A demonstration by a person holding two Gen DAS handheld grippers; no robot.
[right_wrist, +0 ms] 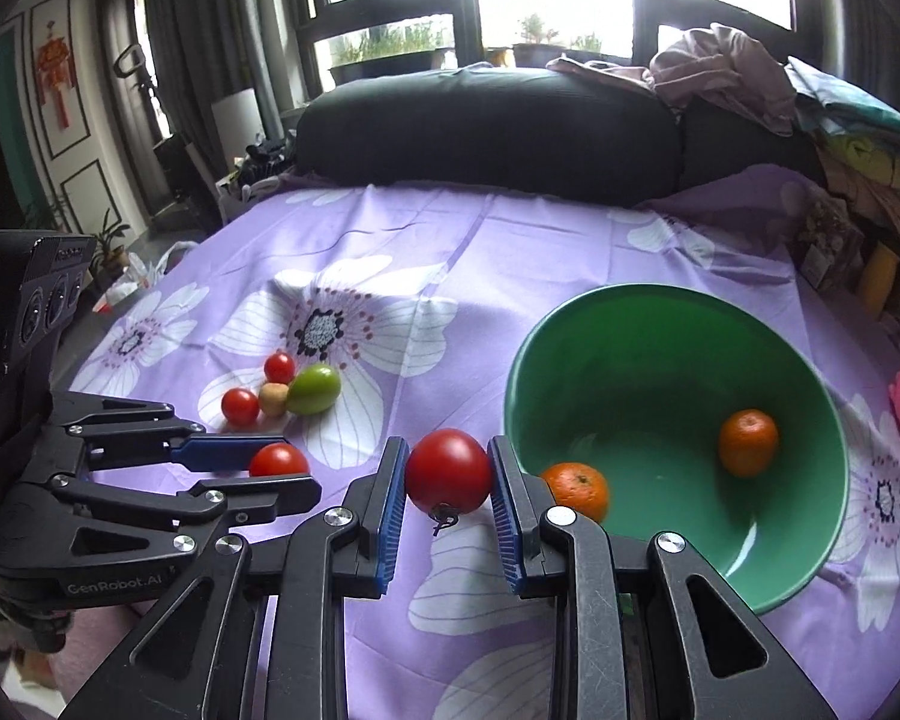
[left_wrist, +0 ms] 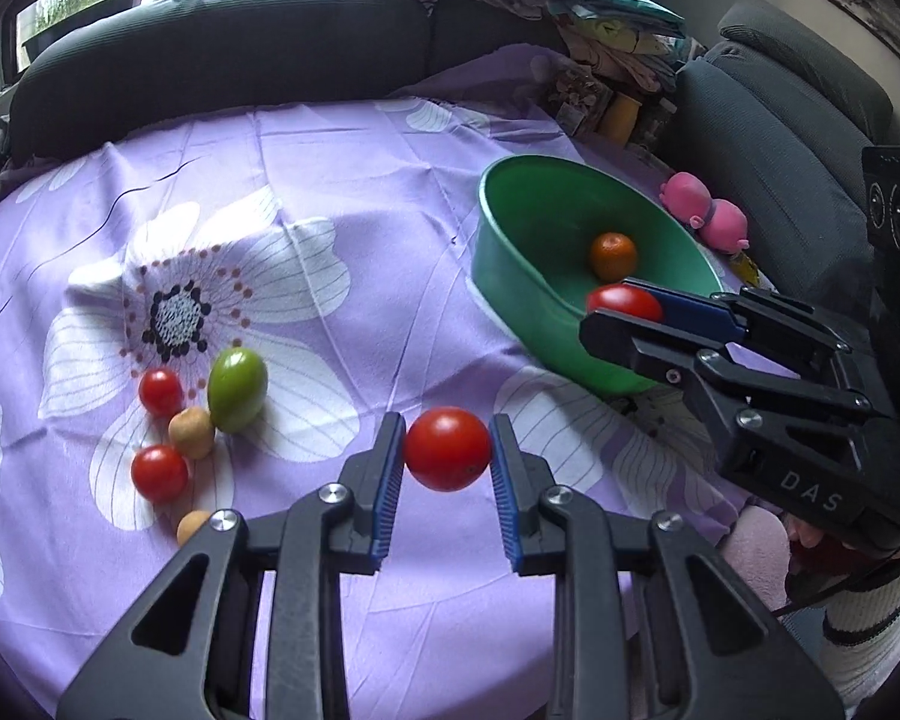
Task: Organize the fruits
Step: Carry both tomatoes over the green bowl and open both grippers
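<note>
While both grippers hold fruit above the table, we log, largest first:

Tablecloth: purple with white flowers, covering the table.
Green bowl: we see one orange inside; a second orange shows at its near rim, just behind the right gripper's finger.
Left gripper: clamped on a red tomato between blue pads. From the right wrist view we read "GenRobot.AI" on its body.
Right gripper: clamped on a stemmed tomato, just beside the bowl's near rim. From the left wrist view we read "DAS" on its body.
Loose fruit: green fruit, two cherry tomatoes, two tan fruits, clustered on the cloth, well apart from the bowl.
Pink toy: beyond the bowl.
</note>
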